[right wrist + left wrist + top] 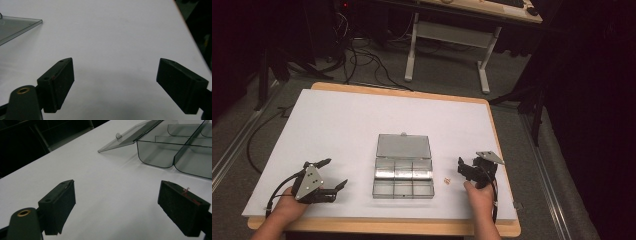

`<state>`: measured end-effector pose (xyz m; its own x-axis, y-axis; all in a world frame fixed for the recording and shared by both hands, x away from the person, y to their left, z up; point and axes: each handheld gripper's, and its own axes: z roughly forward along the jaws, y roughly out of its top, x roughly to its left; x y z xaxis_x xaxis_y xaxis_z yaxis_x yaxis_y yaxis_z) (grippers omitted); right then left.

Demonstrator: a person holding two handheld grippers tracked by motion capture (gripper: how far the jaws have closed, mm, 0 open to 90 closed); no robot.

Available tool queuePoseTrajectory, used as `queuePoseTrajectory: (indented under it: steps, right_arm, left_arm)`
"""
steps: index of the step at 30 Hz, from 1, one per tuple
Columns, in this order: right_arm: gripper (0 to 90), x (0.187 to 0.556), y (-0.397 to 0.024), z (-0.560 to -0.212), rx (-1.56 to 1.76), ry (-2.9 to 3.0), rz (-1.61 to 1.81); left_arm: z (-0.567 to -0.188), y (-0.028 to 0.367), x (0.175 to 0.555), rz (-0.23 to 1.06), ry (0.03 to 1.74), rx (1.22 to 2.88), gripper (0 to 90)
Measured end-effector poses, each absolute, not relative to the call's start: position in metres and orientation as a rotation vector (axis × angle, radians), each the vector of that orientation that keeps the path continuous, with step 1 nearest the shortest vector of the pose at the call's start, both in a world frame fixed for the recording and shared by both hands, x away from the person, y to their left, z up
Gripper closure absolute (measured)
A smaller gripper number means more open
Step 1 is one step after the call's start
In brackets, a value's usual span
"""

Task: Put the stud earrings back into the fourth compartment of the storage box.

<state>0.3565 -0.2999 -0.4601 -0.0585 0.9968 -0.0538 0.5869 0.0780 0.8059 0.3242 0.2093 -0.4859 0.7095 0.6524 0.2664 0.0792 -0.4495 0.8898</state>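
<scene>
A clear plastic compartment box (403, 179) lies open in the middle of the white table, its lid (404, 146) folded flat on the far side. In the left gripper view the box (175, 147) and its lid (130, 136) sit ahead to the right. My left gripper (336, 173) rests left of the box, jaws wide apart with nothing between them; it reads as open (116, 202). My right gripper (467, 167) is to the right of the box, also open and empty (115, 82). A small orange piece (446, 180) lies on the table between the box and the right gripper.
The white board (347, 120) covers a wooden tabletop. Its right edge (185, 22) runs close to my right gripper. A corner of the lid (17, 26) shows at the left of the right gripper view. Beyond the table are cables and a desk frame (452, 50).
</scene>
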Motion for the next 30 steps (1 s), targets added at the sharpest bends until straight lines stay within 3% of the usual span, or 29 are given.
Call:
queuePoseTrajectory:
  steps: [11, 20, 21, 30]
  right_arm:
    - [14.1, 0.352, -0.307, -0.461, 1.587, 1.744, 0.848]
    - [7.2, 0.348, -0.309, -0.459, 1.553, 1.776, 0.889]
    - [2.0, 0.348, -0.308, -0.459, 1.547, 1.777, 0.880]
    - [0.5, 0.347, -0.300, -0.459, 1.511, 1.840, 0.918]
  left_arm:
    - [-0.486, 0.210, 0.324, 0.727, 0.576, 1.946, 15.0]
    - [-0.486, 0.209, 0.323, 0.732, 0.571, 1.948, 15.0]
    - [-0.486, 0.209, 0.323, 0.732, 0.571, 1.948, 15.0]
    - [-0.486, 0.209, 0.323, 0.730, 0.569, 1.949, 15.0]
